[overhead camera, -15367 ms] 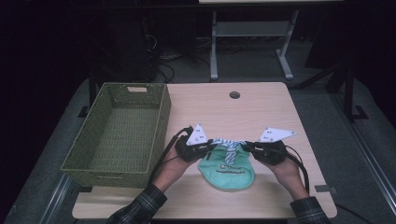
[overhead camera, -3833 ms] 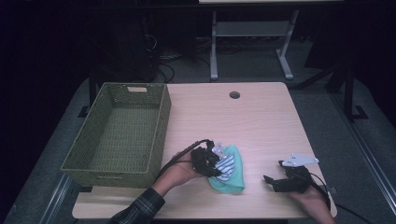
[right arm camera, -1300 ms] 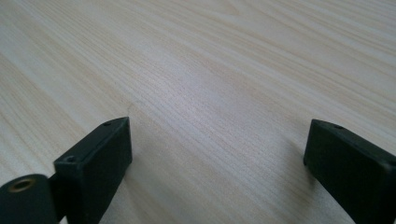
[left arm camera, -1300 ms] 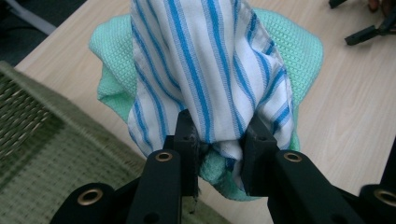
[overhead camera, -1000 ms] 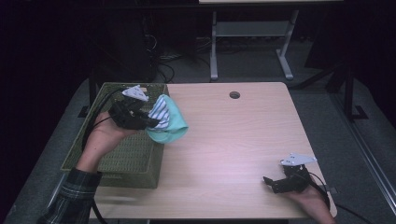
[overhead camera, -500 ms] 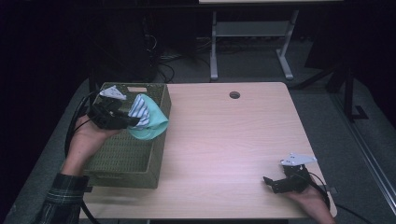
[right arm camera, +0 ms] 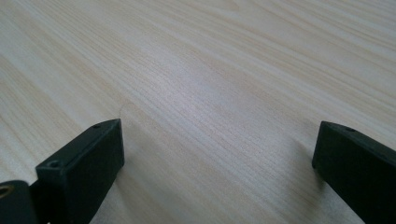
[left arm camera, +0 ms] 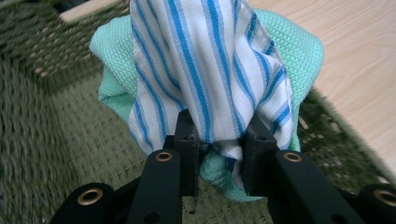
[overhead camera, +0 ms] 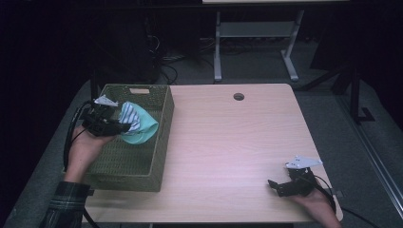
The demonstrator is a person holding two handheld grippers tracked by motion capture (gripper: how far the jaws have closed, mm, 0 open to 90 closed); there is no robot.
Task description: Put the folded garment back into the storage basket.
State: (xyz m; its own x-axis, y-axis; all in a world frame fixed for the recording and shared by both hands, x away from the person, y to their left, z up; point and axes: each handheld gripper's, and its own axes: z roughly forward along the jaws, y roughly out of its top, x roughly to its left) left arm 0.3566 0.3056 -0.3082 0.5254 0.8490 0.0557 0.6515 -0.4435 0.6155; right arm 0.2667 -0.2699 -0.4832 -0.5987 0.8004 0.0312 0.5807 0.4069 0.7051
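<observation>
A bunched cloth (overhead camera: 137, 124), mint green with a white and blue striped part (left arm camera: 210, 70), hangs over the inside of the green woven basket (overhead camera: 157, 156). My left gripper (overhead camera: 124, 127) is shut on the cloth, and in the left gripper view its two black jaws pinch the striped fabric (left arm camera: 219, 140). My right gripper (overhead camera: 274, 186) rests near the table's front right corner, its jaws standing wide apart over bare wood (right arm camera: 219, 154) with nothing between them.
The basket stands along the left edge of the light wooden table (overhead camera: 237, 142). A round cable hole (overhead camera: 238, 96) sits at the table's far middle. Behind the table are a metal stand (overhead camera: 256, 42) and cables on a dark floor.
My left gripper has carried the cloth leftward and lower, from above the basket's far right corner to over its inside. The right gripper has stayed in place.
</observation>
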